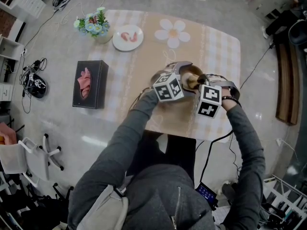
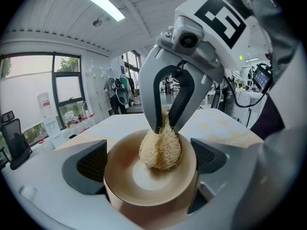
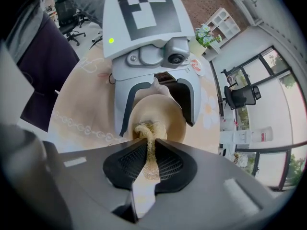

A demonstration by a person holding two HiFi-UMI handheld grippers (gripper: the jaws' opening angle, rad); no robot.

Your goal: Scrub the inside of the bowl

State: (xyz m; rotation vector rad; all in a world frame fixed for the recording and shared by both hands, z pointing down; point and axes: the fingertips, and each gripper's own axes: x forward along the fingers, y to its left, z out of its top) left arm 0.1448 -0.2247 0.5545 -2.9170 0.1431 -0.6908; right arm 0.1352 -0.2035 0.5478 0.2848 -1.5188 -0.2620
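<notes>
Between the jaws of the right gripper [image 3: 149,152] a loofah [image 3: 145,130] is pinched tight, and its bushy end is pressed into the bowl [image 2: 144,186]. That bowl is clamped at its sides by the jaws of the left gripper [image 2: 149,161] and tilted over the table [image 1: 211,47]. For a good scrub, the loofah should be swept firmly round wall and base, with the bowl braced steady against the push.

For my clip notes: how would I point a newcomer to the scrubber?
Over the checked table, the left gripper clamps a tan bowl. Inside it, pinched by the right gripper, is the scrubber: a pale fibrous wad, the only stringy, rough thing against the smooth bowl.
</notes>
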